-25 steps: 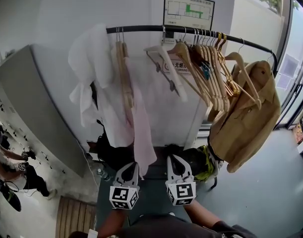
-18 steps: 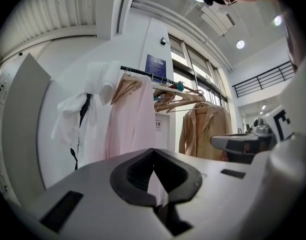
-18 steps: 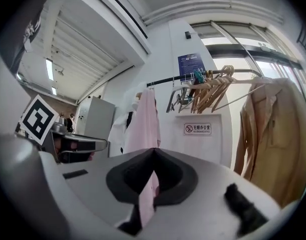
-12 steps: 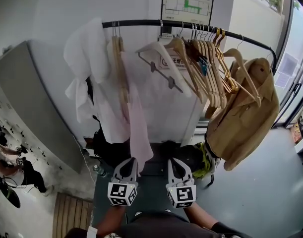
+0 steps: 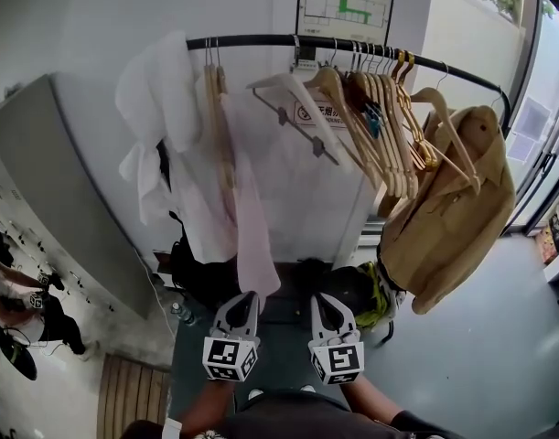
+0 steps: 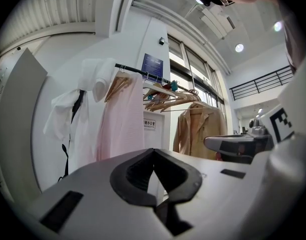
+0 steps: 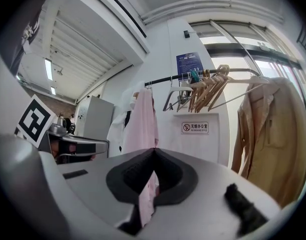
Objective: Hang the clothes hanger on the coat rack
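A black coat rack bar (image 5: 261,39) runs across the top of the head view. On it hang a white hanger (image 5: 281,85) with clips, a bunch of several wooden hangers (image 5: 375,108), a tan jacket (image 5: 453,218), a pink garment (image 5: 252,236) and a white garment (image 5: 155,99). My left gripper (image 5: 246,296) and right gripper (image 5: 321,298) sit side by side low in front of me, well below the bar. Both are shut with nothing between their jaws. In the left gripper view the left gripper (image 6: 154,150) points at the pink garment (image 6: 123,119). The right gripper (image 7: 154,150) faces the rack bar (image 7: 168,79) and hangers (image 7: 208,86).
A grey cabinet (image 5: 50,190) stands at the left. Dark bags (image 5: 206,282) and a yellow-green item (image 5: 381,300) lie on the floor under the rack. A wooden pallet (image 5: 133,401) sits lower left, with people (image 5: 23,309) beyond it. Glass doors (image 5: 544,154) close off the right side.
The head view has shifted a little, so the rack sits slightly higher and further left. The right gripper has sunk slightly; both stay low and side by side.
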Demonstrator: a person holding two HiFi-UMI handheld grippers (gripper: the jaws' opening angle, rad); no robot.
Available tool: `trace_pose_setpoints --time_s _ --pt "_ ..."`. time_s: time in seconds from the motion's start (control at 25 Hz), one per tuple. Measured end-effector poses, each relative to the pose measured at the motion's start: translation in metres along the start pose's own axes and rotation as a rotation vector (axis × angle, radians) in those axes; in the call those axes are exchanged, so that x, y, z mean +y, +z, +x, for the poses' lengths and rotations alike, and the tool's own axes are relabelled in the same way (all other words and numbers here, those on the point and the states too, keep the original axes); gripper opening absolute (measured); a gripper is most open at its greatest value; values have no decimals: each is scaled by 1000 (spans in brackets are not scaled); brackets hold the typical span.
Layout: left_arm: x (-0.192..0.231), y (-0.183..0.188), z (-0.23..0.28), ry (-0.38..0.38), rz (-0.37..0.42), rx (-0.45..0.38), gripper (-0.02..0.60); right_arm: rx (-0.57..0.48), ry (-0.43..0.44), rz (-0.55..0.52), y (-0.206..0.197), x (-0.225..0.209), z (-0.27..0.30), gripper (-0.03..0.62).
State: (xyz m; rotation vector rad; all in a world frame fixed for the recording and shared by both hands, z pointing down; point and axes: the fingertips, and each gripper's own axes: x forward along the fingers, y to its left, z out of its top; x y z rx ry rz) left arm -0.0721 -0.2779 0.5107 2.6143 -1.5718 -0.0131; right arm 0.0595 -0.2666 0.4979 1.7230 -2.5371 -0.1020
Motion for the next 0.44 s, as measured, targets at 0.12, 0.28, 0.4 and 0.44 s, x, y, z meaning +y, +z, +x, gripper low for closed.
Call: trace_pose_setpoints --time_s 0.12,0.28,0.4,0.44 --pt "-5 2 3 -9 2 -2 9 -3 -2 3 0 -4 0 15" --pt "-11 0 5 -18 3 3 9 -6 -2 3 1 -6 -1 14" --pt "-14 2 7 -21 7 0 9 -10 -1 3 1 -9 1 15" --pt "-15 2 8 -22 8 -2 9 -11 0 3 1 -10 1 14"
